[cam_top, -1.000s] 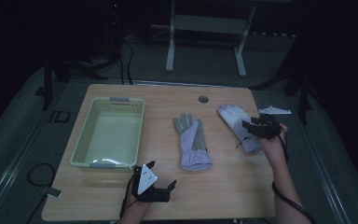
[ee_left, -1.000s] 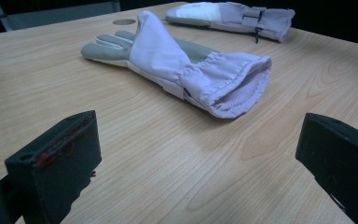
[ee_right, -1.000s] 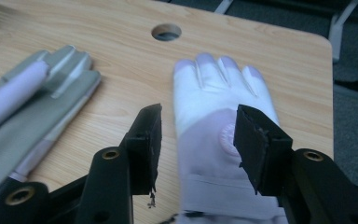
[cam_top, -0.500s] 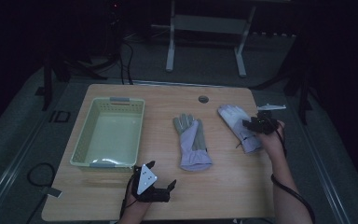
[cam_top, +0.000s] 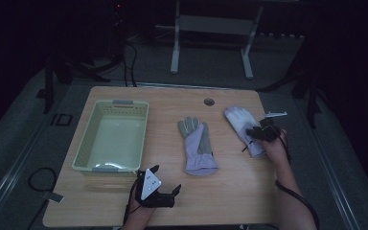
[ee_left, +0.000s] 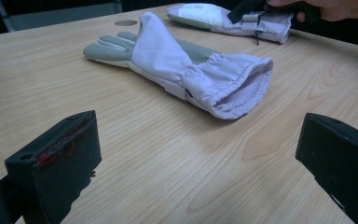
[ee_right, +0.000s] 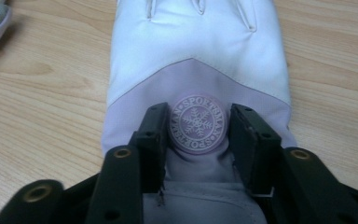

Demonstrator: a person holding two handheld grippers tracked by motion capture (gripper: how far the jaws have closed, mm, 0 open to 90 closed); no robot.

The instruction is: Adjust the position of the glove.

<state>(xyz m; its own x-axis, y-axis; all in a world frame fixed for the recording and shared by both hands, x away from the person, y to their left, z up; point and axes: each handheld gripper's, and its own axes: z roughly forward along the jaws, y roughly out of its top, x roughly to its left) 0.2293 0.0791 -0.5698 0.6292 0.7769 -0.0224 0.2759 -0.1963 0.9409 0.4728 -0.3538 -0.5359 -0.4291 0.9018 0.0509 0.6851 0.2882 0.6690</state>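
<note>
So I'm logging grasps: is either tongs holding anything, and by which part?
Right tongs pinch the right glove at its round logo patch. Left tongs are open, holding nothing.

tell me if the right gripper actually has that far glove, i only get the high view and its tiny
Observer: The right gripper has its jaws pinching a raised fold of the far glove at its round snowflake badge.
Operator: badge say anything
Observer: It reads SPORTSMAN around the snowflake.
Operator: left one holding anything
Observer: No. The left gripper is wide open over bare table, its jaws facing the near glove's open cuff.
</note>
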